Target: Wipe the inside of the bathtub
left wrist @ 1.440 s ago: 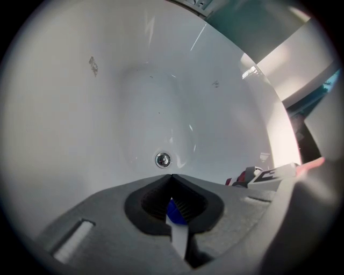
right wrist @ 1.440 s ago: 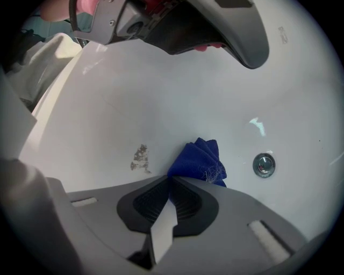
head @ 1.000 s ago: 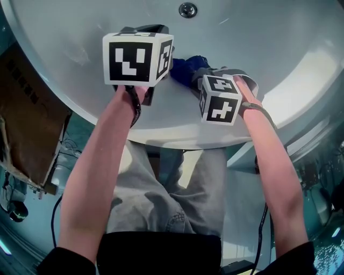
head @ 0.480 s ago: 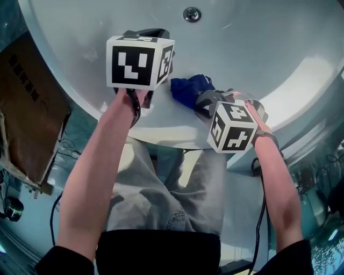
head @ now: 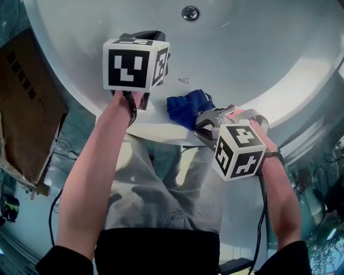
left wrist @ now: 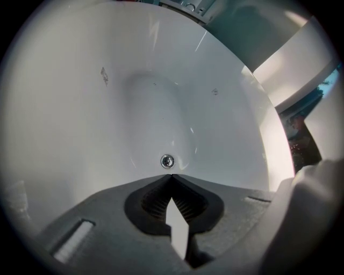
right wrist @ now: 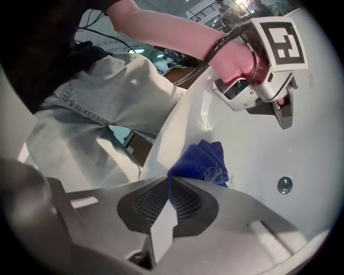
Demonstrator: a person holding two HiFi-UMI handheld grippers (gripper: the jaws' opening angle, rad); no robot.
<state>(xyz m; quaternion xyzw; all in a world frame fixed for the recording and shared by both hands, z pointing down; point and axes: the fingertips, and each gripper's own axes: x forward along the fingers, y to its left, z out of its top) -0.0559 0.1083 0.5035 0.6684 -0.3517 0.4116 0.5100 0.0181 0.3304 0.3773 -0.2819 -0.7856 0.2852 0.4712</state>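
The white tub (head: 258, 59) fills the far half of my head view, its near rim curving across just ahead of the person's grey trousers (head: 156, 193). A brown cardboard box (head: 27, 102) stands outside the tub on the left.

My left tongs (head: 141, 36) hang over the near left wall of the tub, pointing in toward the basin. In the left gripper view their tips (left wrist: 171, 176) meet with nothing between them, and only the bare tub wall (left wrist: 80, 107) lies beyond.

My right tongs (head: 207, 121) sit lower and to the right, at the near rim. In the right gripper view they (right wrist: 169, 178) are pinched onto a corner of the blue cloth (right wrist: 204, 161).

The cloth (head: 185, 107) lies bunched on the tub's near inner slope, between the two tongs and touching the white surface (right wrist: 252, 156).

The round metal drain (head: 190, 13) sits far off in the tub, well apart from the cloth.
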